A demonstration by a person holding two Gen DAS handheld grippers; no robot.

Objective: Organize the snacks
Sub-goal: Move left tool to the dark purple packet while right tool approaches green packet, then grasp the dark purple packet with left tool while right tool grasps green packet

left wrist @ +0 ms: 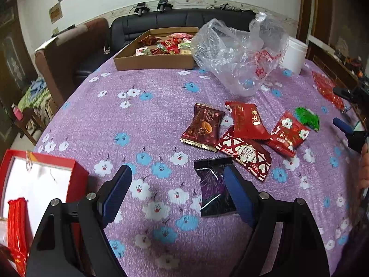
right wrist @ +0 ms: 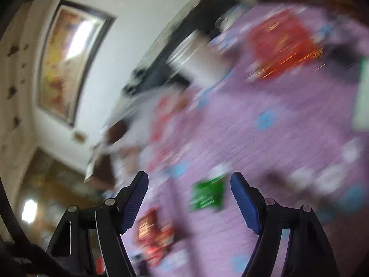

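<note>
Several snack packets lie loose on the purple flowered tablecloth (left wrist: 143,120): a brown one (left wrist: 203,127), a red one (left wrist: 248,122), a heart-patterned one (left wrist: 246,154), a red flowered one (left wrist: 287,133) and a green one (left wrist: 307,117). My left gripper (left wrist: 177,169) hovers open over the cloth. A dark purple packet (left wrist: 212,189) lies flat under it, partly behind the right finger and not pinched. The right wrist view is blurred. There my right gripper (right wrist: 189,175) stands open, with the green packet (right wrist: 207,196) on the cloth just beyond its fingers. One of its blue pads (left wrist: 343,124) shows at the right edge.
A cardboard tray (left wrist: 152,63) holding several snacks sits at the far side, beside a crumpled clear plastic bag (left wrist: 235,53) and a white tub (left wrist: 295,55). A red box (left wrist: 76,173) with a white inside stands at the near left. A red bag (left wrist: 325,87) lies far right.
</note>
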